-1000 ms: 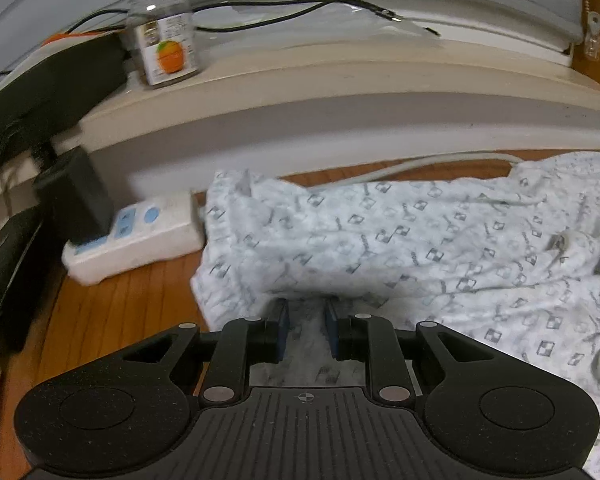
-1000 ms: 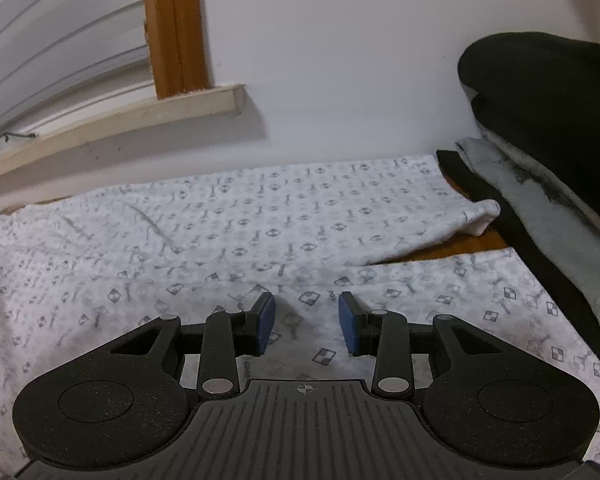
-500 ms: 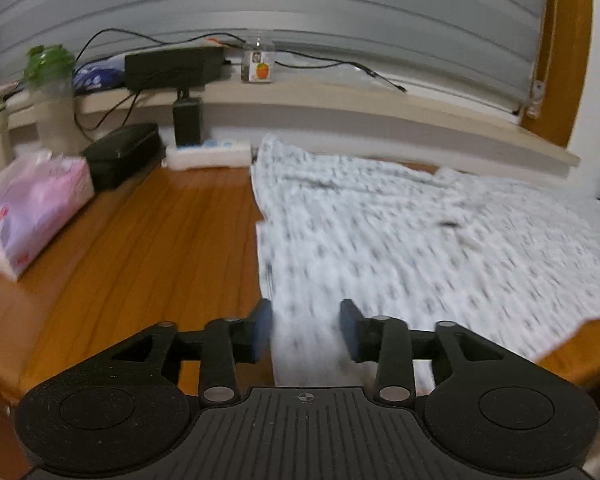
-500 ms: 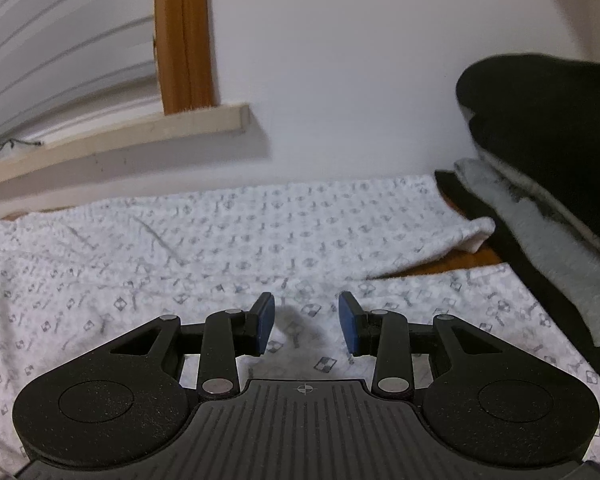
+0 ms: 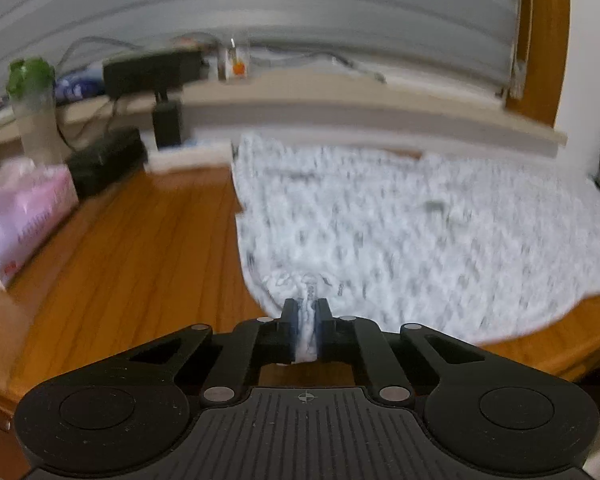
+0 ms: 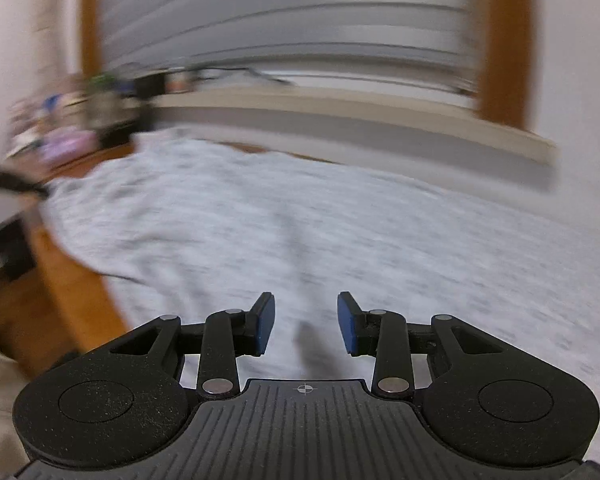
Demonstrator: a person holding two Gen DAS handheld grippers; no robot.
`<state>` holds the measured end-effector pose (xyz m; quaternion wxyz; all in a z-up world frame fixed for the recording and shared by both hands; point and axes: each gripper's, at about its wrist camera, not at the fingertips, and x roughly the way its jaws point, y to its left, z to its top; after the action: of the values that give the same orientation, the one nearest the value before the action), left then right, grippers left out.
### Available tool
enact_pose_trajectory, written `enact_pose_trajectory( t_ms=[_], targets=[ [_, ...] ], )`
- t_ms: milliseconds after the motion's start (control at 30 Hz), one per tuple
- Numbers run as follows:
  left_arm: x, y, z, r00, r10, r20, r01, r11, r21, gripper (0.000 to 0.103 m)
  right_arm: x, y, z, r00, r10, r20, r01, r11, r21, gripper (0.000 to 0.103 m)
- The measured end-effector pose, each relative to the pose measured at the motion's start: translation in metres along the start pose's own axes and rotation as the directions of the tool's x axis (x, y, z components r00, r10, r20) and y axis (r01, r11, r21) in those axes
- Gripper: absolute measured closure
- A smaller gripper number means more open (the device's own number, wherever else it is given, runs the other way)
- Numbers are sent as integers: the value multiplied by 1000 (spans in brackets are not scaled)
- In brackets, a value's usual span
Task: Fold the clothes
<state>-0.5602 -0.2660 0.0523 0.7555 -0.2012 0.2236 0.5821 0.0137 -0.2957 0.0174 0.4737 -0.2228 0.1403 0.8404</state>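
Location type: a room in a home. Indicators: a wooden table [image 5: 140,248] stands against a window fitted with slatted blinds [image 5: 260,12] in a wooden frame [image 5: 544,40]. The sill [image 5: 340,96] below the blinds carries household clutter: a small jar [image 5: 236,65], a black box [image 5: 152,72] with trailing cables, and a green-capped bottle [image 5: 32,112]. A pink tissue pack [image 5: 20,216] sits on the table. A patterned white garment [image 5: 420,232] lies spread across the tabletop. Both views are motion-blurred.
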Motion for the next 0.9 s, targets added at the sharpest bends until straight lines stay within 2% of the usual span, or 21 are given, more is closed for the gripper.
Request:
enact_pose_trajectory(
  t_ms=[67, 100, 133, 233, 333, 400, 467, 500, 533, 700, 800, 900],
  targets=[
    [-16, 6, 19, 998, 12, 62, -10, 1000, -26, 94, 5, 18, 8, 997, 77, -14, -77, 997, -21, 69],
    [-25, 9, 28, 996, 18, 92, -15, 999, -38, 94, 8, 27, 14, 994, 109, -19, -110, 993, -32, 75],
    [-29, 9, 38, 995, 14, 101, -11, 999, -31, 94, 10, 34, 19, 989, 142, -31, -143, 989, -46, 79],
    [-41, 8, 68, 992, 1, 128, 0, 1000, -8, 94, 18, 59, 27, 969, 236, -76, -243, 965, -102, 79],
    [-25, 2, 81, 995, 9, 97, -11, 1000, 21, 94, 27, 82, 25, 948, 291, -130, -311, 934, -177, 79],
    [-13, 2, 83, 997, 5, 75, -6, 1000, 20, 94, 34, 94, 23, 944, 289, -158, -319, 923, -216, 79],
    [-2, 6, 80, 998, 11, 60, -12, 1000, 6, 96, 36, 94, 25, 950, 272, -152, -301, 927, -225, 79],
    [3, 8, 79, 999, 14, 52, -14, 1000, -1, 96, 35, 91, 27, 954, 264, -141, -291, 930, -224, 85],
    [7, 12, 77, 999, 17, 49, -17, 1000, -10, 97, 34, 89, 30, 958, 257, -130, -280, 934, -222, 102],
    [22, 22, 66, 999, 36, 19, -36, 999, -33, 98, 30, 76, 42, 973, 217, -74, -228, 951, -210, 101],
    [28, 24, 59, 999, 41, 0, -40, 998, -37, 98, 32, 57, 53, 975, 219, -43, -222, 970, -96, 101],
    [33, 23, 52, 999, 36, -15, -37, 999, -39, 98, 49, 56, 51, 977, 194, -91, -202, 976, -81, 101]
  ],
)
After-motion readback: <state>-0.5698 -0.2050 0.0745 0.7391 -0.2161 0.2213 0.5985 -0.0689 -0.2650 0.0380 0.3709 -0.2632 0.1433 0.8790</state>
